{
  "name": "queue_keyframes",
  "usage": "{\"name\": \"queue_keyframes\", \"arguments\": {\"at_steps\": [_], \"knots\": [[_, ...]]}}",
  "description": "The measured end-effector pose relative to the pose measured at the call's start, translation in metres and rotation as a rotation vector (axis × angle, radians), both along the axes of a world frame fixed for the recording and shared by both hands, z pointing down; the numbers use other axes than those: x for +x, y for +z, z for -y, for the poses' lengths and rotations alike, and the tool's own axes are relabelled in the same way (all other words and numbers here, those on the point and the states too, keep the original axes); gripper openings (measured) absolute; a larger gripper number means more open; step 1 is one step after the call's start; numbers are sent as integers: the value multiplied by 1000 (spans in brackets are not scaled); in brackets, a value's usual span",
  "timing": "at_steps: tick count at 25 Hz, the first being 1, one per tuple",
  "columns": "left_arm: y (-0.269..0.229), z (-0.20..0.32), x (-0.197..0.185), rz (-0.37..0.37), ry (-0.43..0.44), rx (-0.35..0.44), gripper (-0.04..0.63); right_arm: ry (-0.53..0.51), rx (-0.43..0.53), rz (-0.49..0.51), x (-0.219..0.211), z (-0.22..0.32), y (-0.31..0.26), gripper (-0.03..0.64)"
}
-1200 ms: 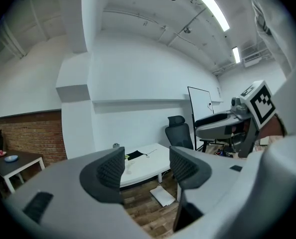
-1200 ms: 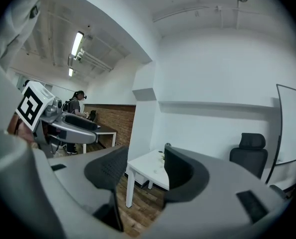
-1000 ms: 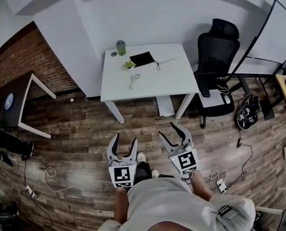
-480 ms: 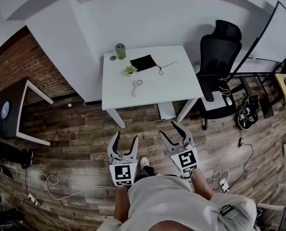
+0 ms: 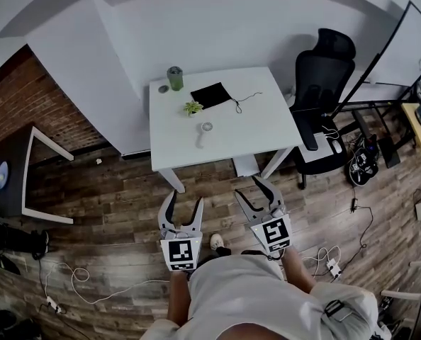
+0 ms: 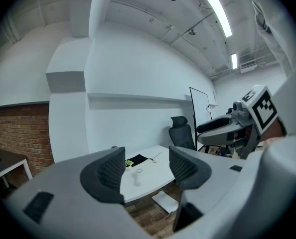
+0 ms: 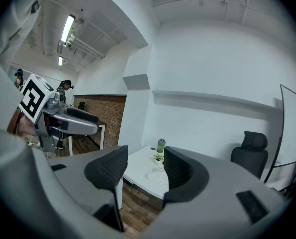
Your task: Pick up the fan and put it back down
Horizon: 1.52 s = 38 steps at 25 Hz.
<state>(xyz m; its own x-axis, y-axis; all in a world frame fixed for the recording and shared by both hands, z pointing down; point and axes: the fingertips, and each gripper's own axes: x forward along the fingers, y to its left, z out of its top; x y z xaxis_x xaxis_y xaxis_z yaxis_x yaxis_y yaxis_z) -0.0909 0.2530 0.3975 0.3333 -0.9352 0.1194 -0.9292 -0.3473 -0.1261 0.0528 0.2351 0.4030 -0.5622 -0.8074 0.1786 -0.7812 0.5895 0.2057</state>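
Fan (image 5: 205, 132): small, white, hand-held type, seen lying flat near the middle of the white table (image 5: 260, 129). A round grilled head is made out at the far end, with a slim handle running toward the near edge. Finer detail cannot be read at this range.

Neighbours noted behind it: a small green plant (image 5: 192, 108), a black pouch (image 5: 210, 95) with a thin cord, and a green bottle (image 5: 175, 77) at the back corner. All are set apart from the fan, and the space around it is left bare.

Tongs: left gripper (image 5: 186, 198) and right gripper (image 5: 247, 188) are both held over the wooden floor, well short of the table and aimed roughly at it. Each pair of jaws is seen standing apart at a moderate gap with nothing between the pads. Only the distant table top is framed there.

Handling, as judged: the fan is expected to be light and stiff, with a smooth plastic shell that may slide under a loose pinch. The grille and whatever lies behind it are taken as the delicate part. The handle is favoured as the place of hold, pinched across its narrow width just below the head, so that the head's weight is kept from tipping it. The lift is best kept level.
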Motion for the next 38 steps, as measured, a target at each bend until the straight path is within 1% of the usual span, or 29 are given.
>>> {"name": "queue_keyframes", "arguments": {"at_steps": [9, 17, 26, 38], "knots": [[11, 29, -14, -12, 40, -9, 267, 52, -8, -20, -10, 22, 9, 230], [10, 60, -6, -11, 85, 1, 265, 85, -1, -24, -7, 46, 6, 229], [12, 96, -9, -4, 79, -3, 265, 82, 2, -20, -9, 87, 8, 229], [12, 157, -1, 6, 66, 2, 265, 65, -2, -7, -2, 151, 11, 227]]}}
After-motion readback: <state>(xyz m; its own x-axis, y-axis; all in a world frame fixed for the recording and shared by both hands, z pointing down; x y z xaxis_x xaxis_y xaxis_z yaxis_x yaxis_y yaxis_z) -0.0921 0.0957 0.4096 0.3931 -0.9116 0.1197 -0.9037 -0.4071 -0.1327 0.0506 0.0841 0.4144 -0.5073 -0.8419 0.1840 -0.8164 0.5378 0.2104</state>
